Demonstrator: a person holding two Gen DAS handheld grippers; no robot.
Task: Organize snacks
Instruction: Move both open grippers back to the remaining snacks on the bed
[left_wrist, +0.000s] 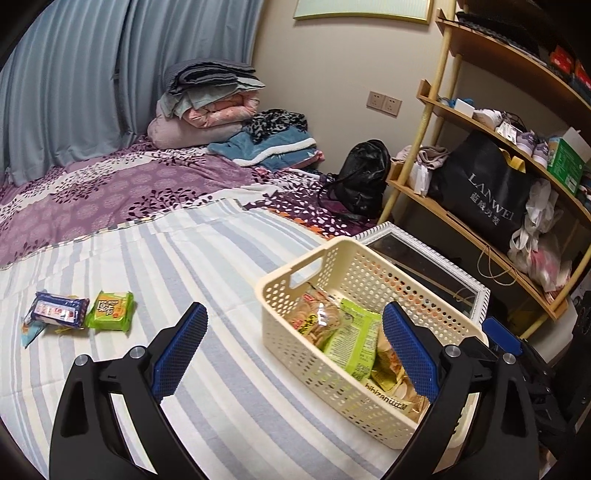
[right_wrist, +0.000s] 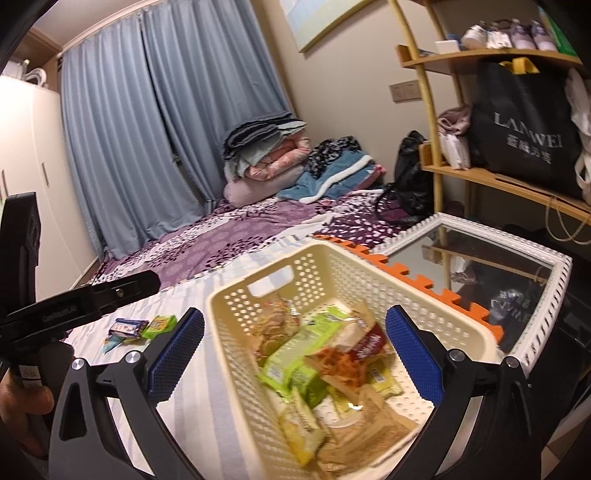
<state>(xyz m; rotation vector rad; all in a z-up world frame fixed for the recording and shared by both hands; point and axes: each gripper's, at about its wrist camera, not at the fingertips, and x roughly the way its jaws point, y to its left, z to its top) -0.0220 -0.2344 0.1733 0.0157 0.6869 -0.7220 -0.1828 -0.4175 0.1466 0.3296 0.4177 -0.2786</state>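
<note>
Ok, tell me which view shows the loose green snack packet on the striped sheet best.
The left wrist view: the green snack packet lies large and sharp beside the blue snack packet. In the right wrist view it is small, distant and partly hidden behind the jaws.

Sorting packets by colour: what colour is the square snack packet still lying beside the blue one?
Bright green with an orange label, the square snack packet shows best in the left wrist view.

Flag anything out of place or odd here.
A few snacks lie outside the basket: a blue packet and a green packet, side by side on the striped sheet, with more wrappers tucked under the blue one. Nothing looks spilled or damaged.
</note>
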